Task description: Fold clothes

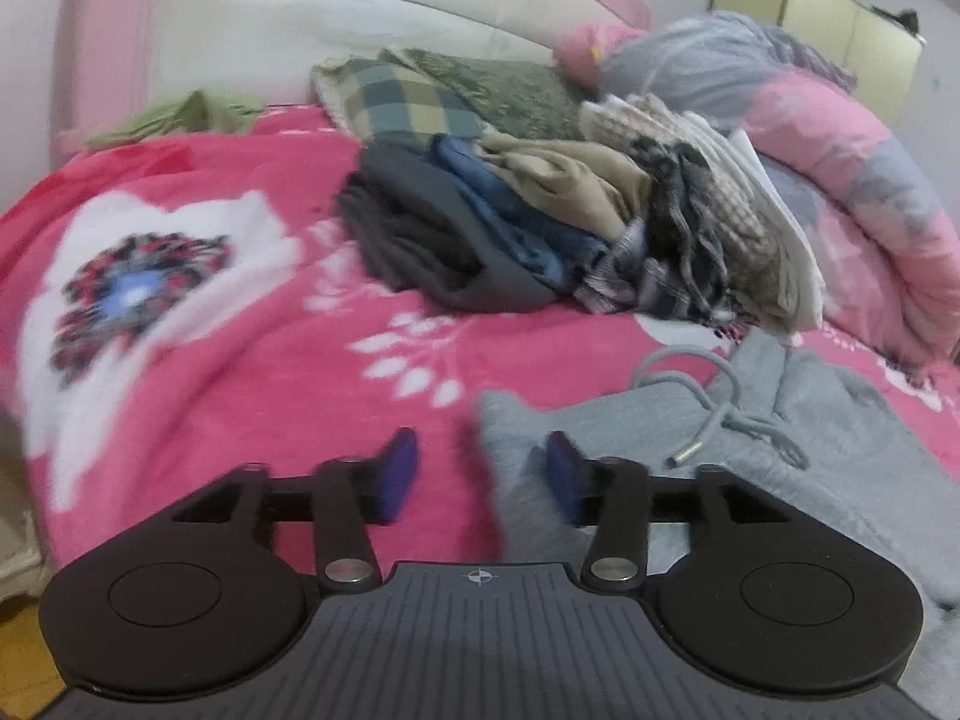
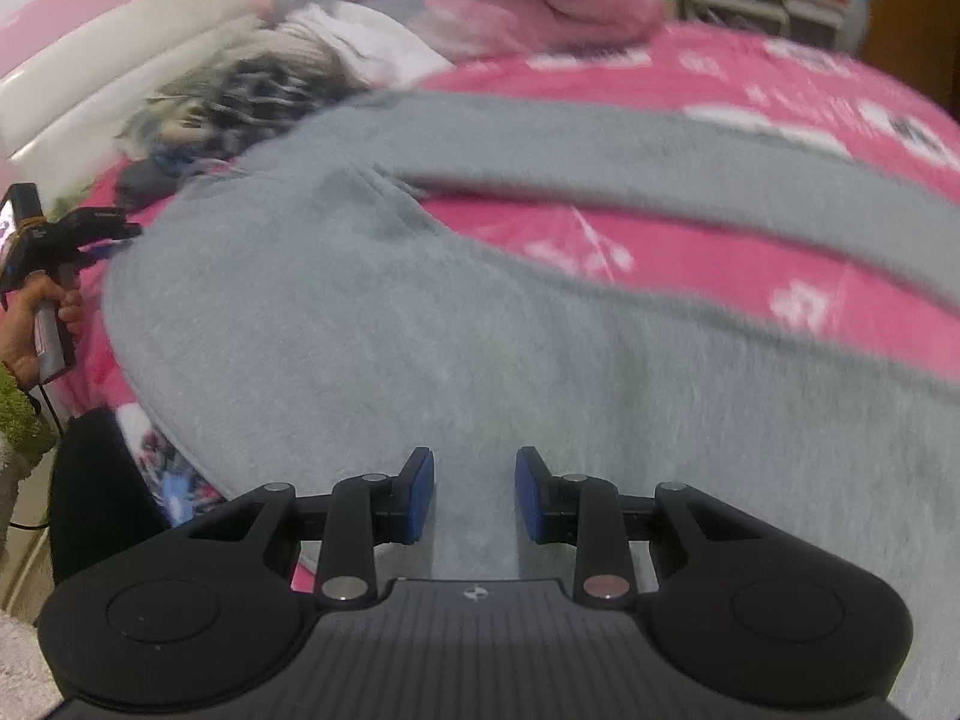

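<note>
Grey sweatpants (image 2: 420, 300) lie spread, unfolded, on bed (image 1: 210, 360); folded stack (image 1: 540, 228) far; both my fingers released.

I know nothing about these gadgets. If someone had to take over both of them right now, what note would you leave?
Left gripper: open, at a corner of the grey sweatpants, gripping nothing.
Right gripper: open, over the sweatpants' broad part, holding nothing.
The sweatpants lie spread on the pink bedspread, legs apart, drawstring loose.
A pile of clothes sits behind.
Done: pants laid out. Left: every fold.
</note>
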A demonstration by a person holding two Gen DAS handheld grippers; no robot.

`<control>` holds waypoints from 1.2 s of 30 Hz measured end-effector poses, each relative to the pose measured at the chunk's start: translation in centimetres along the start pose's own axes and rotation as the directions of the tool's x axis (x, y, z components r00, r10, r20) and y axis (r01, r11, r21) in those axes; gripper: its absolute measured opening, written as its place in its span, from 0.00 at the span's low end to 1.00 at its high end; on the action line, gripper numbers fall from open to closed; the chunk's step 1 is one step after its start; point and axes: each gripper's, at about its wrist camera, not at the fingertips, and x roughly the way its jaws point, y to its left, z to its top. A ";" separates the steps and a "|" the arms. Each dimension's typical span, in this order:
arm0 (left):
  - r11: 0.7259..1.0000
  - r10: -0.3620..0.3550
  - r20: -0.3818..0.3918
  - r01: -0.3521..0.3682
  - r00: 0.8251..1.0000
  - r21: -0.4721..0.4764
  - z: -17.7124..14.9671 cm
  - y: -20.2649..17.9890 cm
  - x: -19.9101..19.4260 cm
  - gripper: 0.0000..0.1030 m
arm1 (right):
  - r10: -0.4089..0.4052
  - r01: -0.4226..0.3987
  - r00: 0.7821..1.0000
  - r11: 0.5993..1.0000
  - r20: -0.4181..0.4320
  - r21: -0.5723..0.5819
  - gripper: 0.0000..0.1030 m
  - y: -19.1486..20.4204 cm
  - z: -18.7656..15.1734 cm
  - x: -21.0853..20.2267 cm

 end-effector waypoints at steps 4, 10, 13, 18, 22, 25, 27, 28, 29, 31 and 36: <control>0.999 -0.031 -0.009 0.031 0.999 -0.029 -0.6 2.0 -3.5 0.51 | 0.113 -0.110 0.993 0.991 0.045 -0.082 0.31 1.9 1.7 -0.1; 0.995 -0.094 -0.008 0.094 0.996 -0.017 -4.6 2.0 -8.4 0.51 | 0.264 -0.256 0.964 0.954 0.033 -0.156 0.31 5.4 3.6 3.7; 0.994 -0.109 -0.005 0.109 0.994 0.000 -6.1 1.7 -10.0 0.51 | 0.286 -0.304 0.952 0.929 -0.110 -0.212 0.31 6.9 0.7 5.9; 0.966 -0.226 0.028 0.221 0.974 0.135 -6.6 -1.5 -11.5 0.51 | 0.282 -0.314 0.949 0.839 -0.138 -0.445 0.31 8.5 -1.8 1.7; 0.929 -0.329 0.018 0.320 0.944 0.187 -6.0 -5.6 -10.8 0.52 | 0.251 -0.257 0.965 0.848 -0.076 -0.463 0.30 8.6 1.9 2.9; 0.924 -0.308 -0.040 0.309 0.950 0.223 -6.2 -8.8 -8.8 0.52 | 0.243 -0.237 0.969 0.865 -0.043 -0.442 0.30 8.8 5.6 5.8; 0.930 -0.257 -0.103 0.275 0.961 0.242 -6.3 -10.3 -6.9 0.52 | 0.238 -0.224 0.971 0.875 -0.021 -0.428 0.30 8.9 8.2 7.6; 0.937 -0.221 -0.139 0.250 0.965 0.245 -6.2 -10.8 -5.9 0.52 | 0.235 -0.217 0.972 0.881 -0.011 -0.421 0.30 9.0 9.4 8.6; 0.938 -0.194 -0.171 0.233 0.966 0.255 -6.1 -11.2 -4.9 0.52 | 0.232 -0.211 0.973 0.886 0.000 -0.414 0.30 9.0 10.7 9.5; 0.943 -0.165 -0.169 0.206 0.972 0.262 -5.9 -11.3 -3.7 0.52 | 0.225 -0.198 0.974 0.895 0.021 -0.399 0.30 9.2 13.2 11.4; 0.941 -0.177 -0.170 0.217 0.969 0.259 -6.1 -10.1 -2.0 0.52 | 0.163 -0.177 0.984 0.921 -0.070 -0.347 0.28 4.2 8.7 12.3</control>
